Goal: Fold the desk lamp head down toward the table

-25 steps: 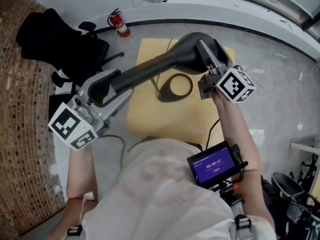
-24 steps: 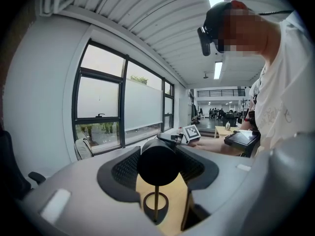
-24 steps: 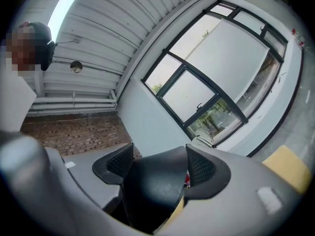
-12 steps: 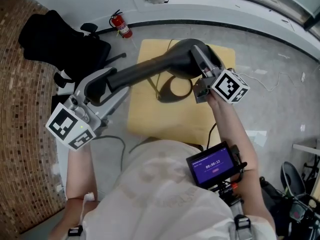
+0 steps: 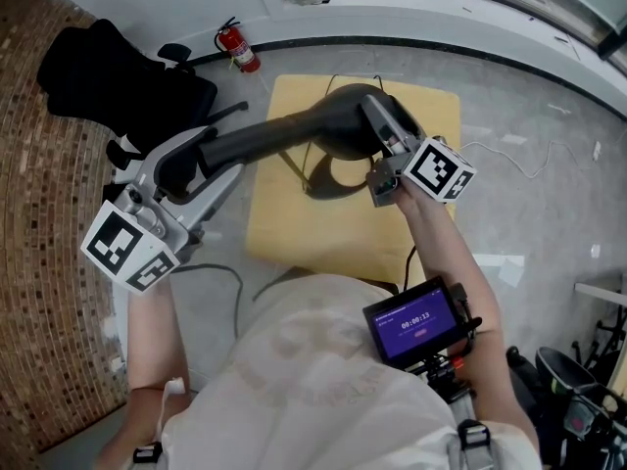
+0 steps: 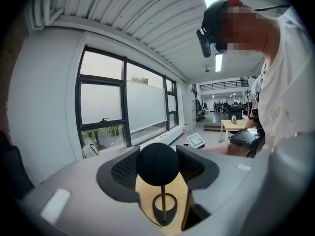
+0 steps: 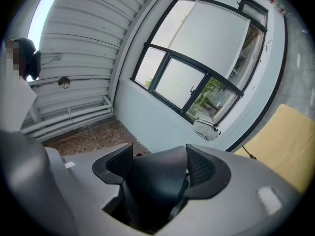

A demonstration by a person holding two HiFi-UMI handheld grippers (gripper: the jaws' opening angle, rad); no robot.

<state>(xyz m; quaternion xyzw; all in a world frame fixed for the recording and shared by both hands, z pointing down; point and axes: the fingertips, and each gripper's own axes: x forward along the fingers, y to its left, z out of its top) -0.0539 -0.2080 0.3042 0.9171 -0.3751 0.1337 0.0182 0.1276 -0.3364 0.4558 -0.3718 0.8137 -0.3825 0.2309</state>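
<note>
Around the lamp head (image 7: 157, 180), right gripper view alone shows pads (image 7: 200, 166) clamped

**Colours and patterns: lamp bench, seen from the head and both gripper views**
Desk lamp (image 5: 284, 137): black, plain. Bench (image 5: 294, 233): pale yellow top. Left gripper (image 5: 186, 169), right gripper (image 5: 382, 125): grey shells; fingers (image 6: 123, 168) black, mesh-textured; cubes (image 5: 127, 248) white with black square markers. Fire extinguisher (image 5: 235, 47): red. Chair (image 5: 108, 81): black. Floor (image 5: 529, 194): grey. Brick-patterned surface (image 5: 39, 262): brown. Screen (image 5: 416, 323): purple. Shirt (image 5: 313, 380): white.
</note>
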